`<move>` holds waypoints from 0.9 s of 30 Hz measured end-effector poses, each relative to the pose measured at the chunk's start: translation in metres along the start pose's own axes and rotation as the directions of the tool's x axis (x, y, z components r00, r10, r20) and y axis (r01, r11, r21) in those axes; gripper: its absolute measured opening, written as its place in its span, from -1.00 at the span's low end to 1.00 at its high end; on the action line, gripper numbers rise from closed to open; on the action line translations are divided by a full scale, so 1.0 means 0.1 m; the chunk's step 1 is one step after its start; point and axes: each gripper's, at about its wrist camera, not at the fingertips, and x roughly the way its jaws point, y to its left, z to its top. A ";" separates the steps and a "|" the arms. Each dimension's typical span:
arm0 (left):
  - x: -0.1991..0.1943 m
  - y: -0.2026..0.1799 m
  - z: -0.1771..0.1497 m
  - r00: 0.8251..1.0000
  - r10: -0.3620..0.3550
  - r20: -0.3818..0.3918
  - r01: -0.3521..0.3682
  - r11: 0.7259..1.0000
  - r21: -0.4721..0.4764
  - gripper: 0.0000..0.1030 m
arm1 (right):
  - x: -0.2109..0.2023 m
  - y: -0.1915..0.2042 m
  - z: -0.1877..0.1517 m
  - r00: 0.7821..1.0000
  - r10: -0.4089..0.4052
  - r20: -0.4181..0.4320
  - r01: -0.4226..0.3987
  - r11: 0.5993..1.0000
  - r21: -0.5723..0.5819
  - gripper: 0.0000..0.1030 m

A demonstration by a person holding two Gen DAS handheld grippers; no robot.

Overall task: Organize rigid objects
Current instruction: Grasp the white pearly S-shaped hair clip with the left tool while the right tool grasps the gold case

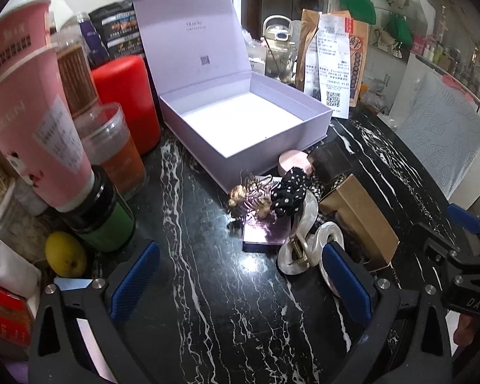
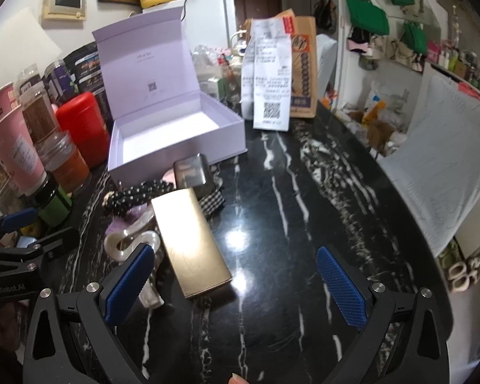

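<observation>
Left gripper (image 1: 240,284) and right gripper (image 2: 236,284): jaws apart, nothing held. The lilac box (image 1: 240,121) stands lid-up at 12 o'clock, ready for loading. The gold case (image 2: 190,246) lies near 11 o'clock of the right gripper, with the pearl hair claw (image 1: 304,246) touching it.

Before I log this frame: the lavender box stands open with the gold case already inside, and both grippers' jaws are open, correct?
Not quite: the lavender box is open but empty. The gold case lies on the marble counter, as the right wrist view shows. Both grippers' jaws are open.
</observation>
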 end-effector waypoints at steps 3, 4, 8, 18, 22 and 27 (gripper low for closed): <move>0.06 0.02 0.00 1.000 -0.019 -0.014 0.018 1.000 -0.017 1.00 | 0.09 0.00 -0.01 0.999 0.047 -0.021 -0.047 0.999 0.002 0.94; 0.08 0.03 0.01 1.000 -0.023 -0.016 0.023 1.000 -0.020 1.00 | 0.13 0.00 -0.01 0.998 0.062 -0.028 -0.062 0.998 0.002 0.92; 0.17 0.04 0.02 0.999 -0.022 -0.025 0.021 0.999 -0.025 1.00 | 0.27 0.02 -0.01 0.995 0.085 -0.055 -0.086 0.996 -0.009 0.87; 0.32 0.06 0.03 0.998 -0.023 -0.058 0.022 0.999 -0.029 1.00 | 0.56 0.07 0.01 0.979 0.160 -0.125 -0.165 0.986 -0.033 0.54; 0.34 0.01 0.05 0.998 -0.034 -0.060 0.033 0.999 -0.018 1.00 | 0.66 0.09 0.01 0.967 0.200 -0.161 -0.207 0.978 -0.033 0.38; 0.36 -0.05 0.07 0.998 -0.028 -0.054 0.027 1.000 -0.013 1.00 | 0.76 0.11 0.00 0.951 0.242 -0.191 -0.253 0.967 -0.033 -0.07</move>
